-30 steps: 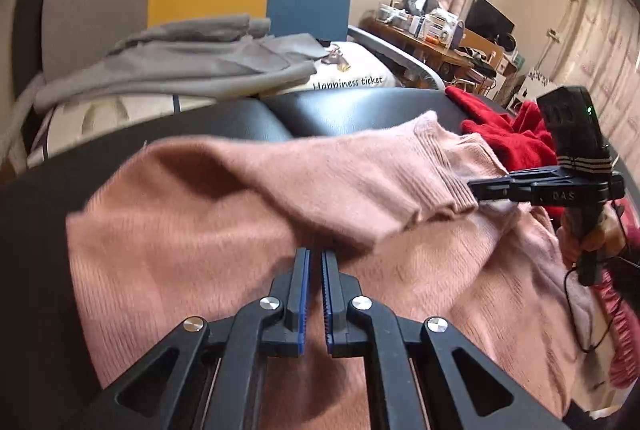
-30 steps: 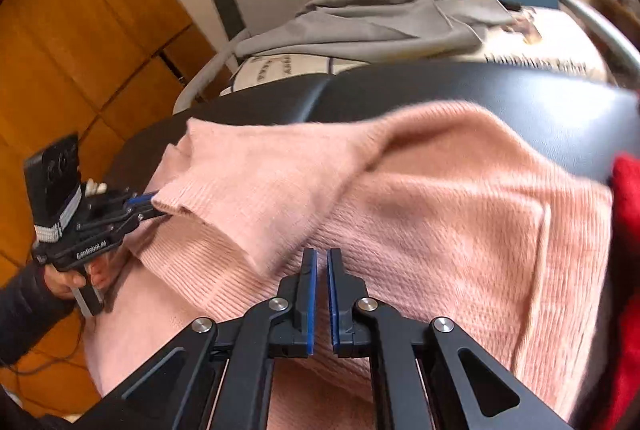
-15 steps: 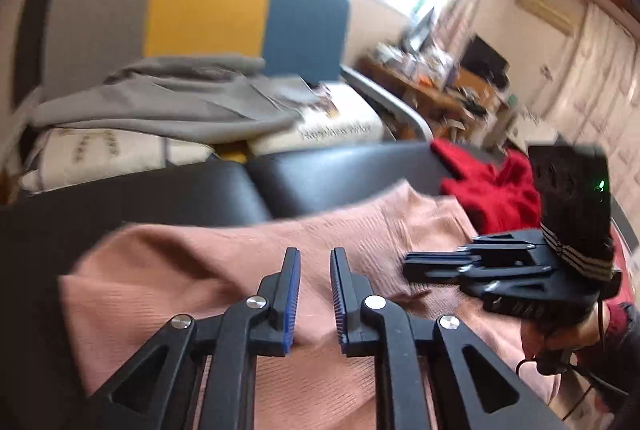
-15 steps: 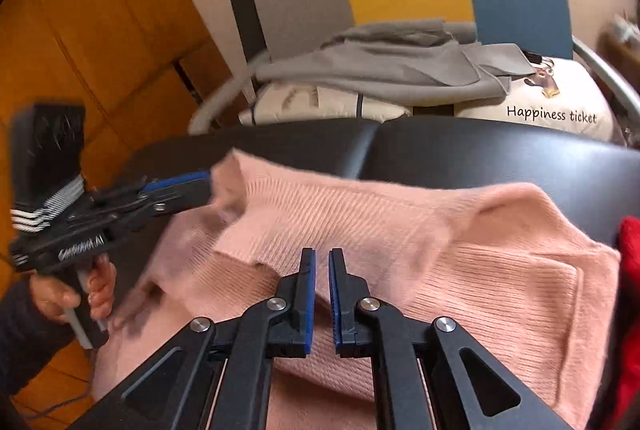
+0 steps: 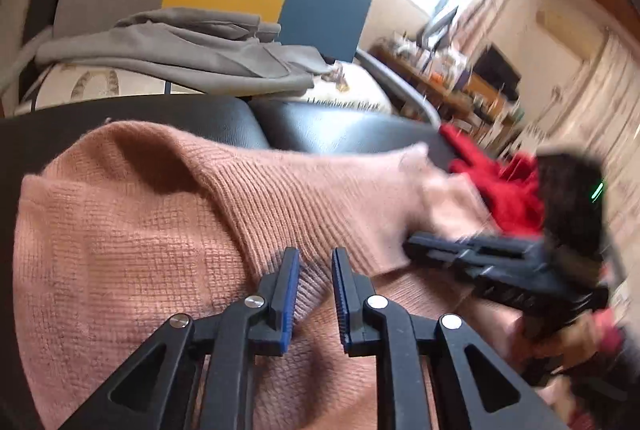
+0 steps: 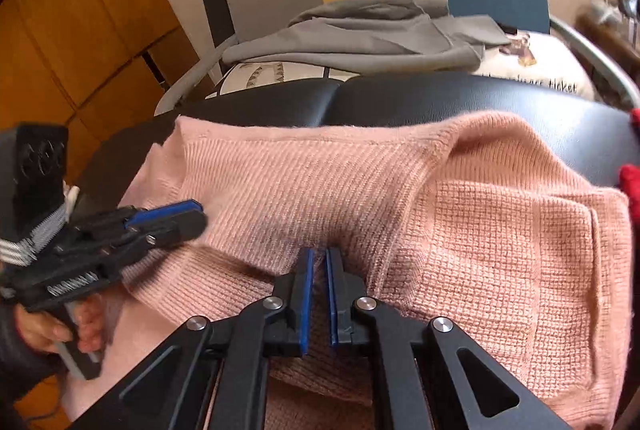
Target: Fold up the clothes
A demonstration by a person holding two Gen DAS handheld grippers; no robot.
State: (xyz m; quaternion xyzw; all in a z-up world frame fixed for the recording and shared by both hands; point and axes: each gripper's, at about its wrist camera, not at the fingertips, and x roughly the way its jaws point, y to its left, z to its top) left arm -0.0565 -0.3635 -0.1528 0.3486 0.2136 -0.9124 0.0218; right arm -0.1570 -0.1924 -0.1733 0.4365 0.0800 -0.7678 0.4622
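Pink sweater [image 6: 460, 222] lies across the black padded desk [image 6: 420, 97], one ribbed sleeve [image 6: 304, 189] folded over the waffle-knit body; left tool [image 5: 314, 284] hovers with fingers apart, empty; right tool [image 6: 318, 290] nearly together, whether pinching knit cannot be told; risk: soft, loose knit may snag and drag the fold askew; red garment [image 5: 496, 185] crowds the right edge.

Ribbed knit sweater [image 6: 360, 189]; glossy, seemingly leather table [image 6: 440, 97].
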